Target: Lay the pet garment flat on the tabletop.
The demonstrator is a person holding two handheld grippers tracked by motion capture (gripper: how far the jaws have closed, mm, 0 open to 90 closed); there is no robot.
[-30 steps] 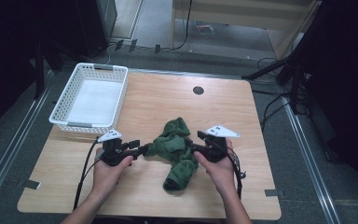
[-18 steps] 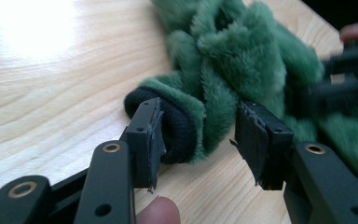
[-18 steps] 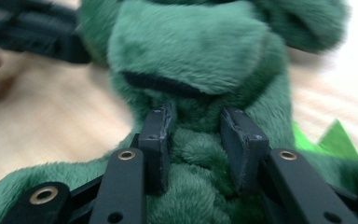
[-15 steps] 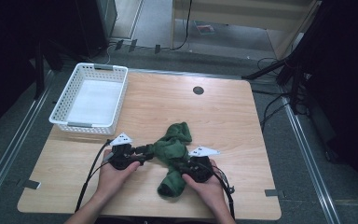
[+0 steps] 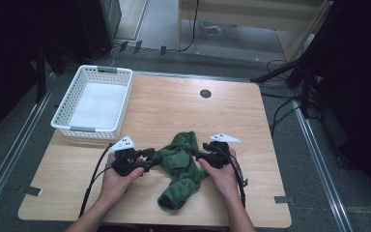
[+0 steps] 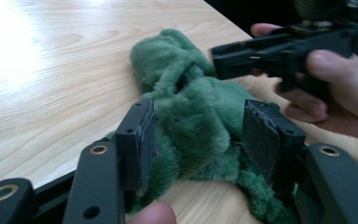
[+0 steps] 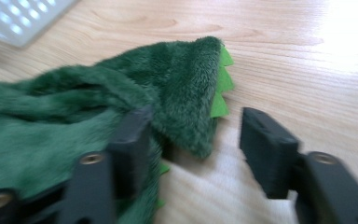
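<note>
Fleece thing (image 5: pixel 178 166) lay bunched mid-worktop (image 5: pixel 174 106); my left gripper (image 6: pixel 200 135) had fingers apart around a fold, right gripper (image 7: pixel 191 140) just reopening, straddling the spiky edge to spread it

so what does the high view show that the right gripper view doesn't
High view alone: the whole white basket at the table's far left, both hands, and the left tongs at the cloth's left edge. Right gripper view alone: light green felt spikes along the green plush cloth's edge, and that edge lying loose between the right tongs. Both: the cloth, the wooden tabletop, and some basket.
</note>
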